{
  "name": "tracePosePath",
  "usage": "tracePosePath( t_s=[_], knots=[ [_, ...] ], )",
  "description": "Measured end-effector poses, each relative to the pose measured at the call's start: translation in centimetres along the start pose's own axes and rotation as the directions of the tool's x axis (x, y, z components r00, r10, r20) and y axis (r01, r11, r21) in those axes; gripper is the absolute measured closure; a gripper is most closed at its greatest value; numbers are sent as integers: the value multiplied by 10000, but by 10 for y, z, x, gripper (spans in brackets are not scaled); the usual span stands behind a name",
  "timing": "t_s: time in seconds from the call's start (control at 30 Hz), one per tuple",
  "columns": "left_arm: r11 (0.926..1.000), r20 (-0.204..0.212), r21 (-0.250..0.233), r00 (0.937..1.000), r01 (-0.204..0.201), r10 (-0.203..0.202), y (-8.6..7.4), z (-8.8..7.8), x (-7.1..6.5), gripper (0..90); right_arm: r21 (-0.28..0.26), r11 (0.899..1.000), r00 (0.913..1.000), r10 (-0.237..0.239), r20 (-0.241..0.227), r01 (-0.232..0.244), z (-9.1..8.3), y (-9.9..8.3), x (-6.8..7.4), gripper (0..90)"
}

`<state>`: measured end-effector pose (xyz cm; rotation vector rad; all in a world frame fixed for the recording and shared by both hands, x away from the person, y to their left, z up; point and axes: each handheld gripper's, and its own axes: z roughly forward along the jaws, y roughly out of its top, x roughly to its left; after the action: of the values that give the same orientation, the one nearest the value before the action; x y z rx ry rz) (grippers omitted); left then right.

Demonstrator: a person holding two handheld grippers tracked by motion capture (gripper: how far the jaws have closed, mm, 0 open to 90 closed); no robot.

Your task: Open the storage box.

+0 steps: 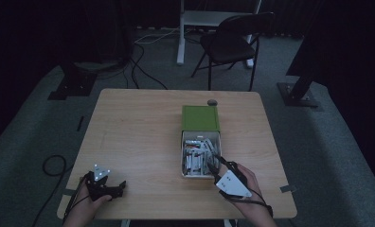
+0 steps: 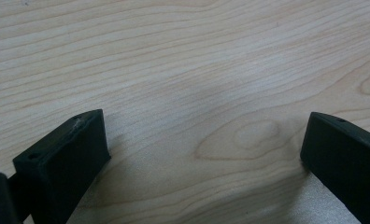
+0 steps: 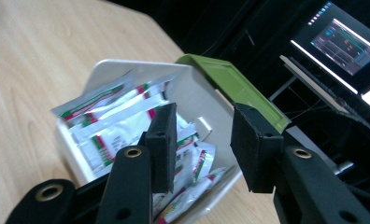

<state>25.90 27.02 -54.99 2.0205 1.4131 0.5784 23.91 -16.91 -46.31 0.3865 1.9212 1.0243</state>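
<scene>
Hovering over the near end of the white box [image 1: 200, 156], the right gripper [image 1: 215, 160] is showing its jaws partly apart in its own view, with a gap between the pads and nothing pinched there; the packets [image 3: 122, 126] are lying below and behind them. Those packets are sitting loose in the box, white with red and green stripes and small dark print that is too fine to read. No brand is coming through. A green lid [image 1: 200, 117] is lying at the far end of the box, hinged back, in the table's right half.

Resting near the front left corner of the table [image 1: 138, 137], the left gripper [image 1: 115, 188] is standing wide open, and its own view is giving bare wood grain between the two jaws. A small dark round thing [image 1: 212, 102] is sitting near the far edge, just beyond the lid.

Room is lying open across the whole left and middle of the table. The box is keeping well clear of the right edge and the far edge; its near end is standing closer to the front edge, where the right hand [image 1: 247, 189] is coming in. A lit screen [image 3: 344, 39] is glowing in the right gripper view, its writing too small to read.
</scene>
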Motion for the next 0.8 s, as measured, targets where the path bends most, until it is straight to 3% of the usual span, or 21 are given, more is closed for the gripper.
tracePosePath(
  t_s=[0.13,0.3,0.57,0.8],
  knots=[
    [10000,2,0,10000,2,-2,0,0,0,15,-145,9969,9966,776,262,-772,-3,-6,-12,607],
    [10000,1,11,10000,-12,12,0,0,0,15,-182,9912,9905,1315,396,-1308,-5,-13,-20,598],
    [10000,-2,15,10000,-20,20,0,0,0,15,12,9652,9633,2609,638,-2615,-13,-36,-37,564],
    [10000,-2,18,10000,-19,19,0,0,0,15,364,9485,9470,3110,802,-3146,-18,-56,-47,557]
  ],
)
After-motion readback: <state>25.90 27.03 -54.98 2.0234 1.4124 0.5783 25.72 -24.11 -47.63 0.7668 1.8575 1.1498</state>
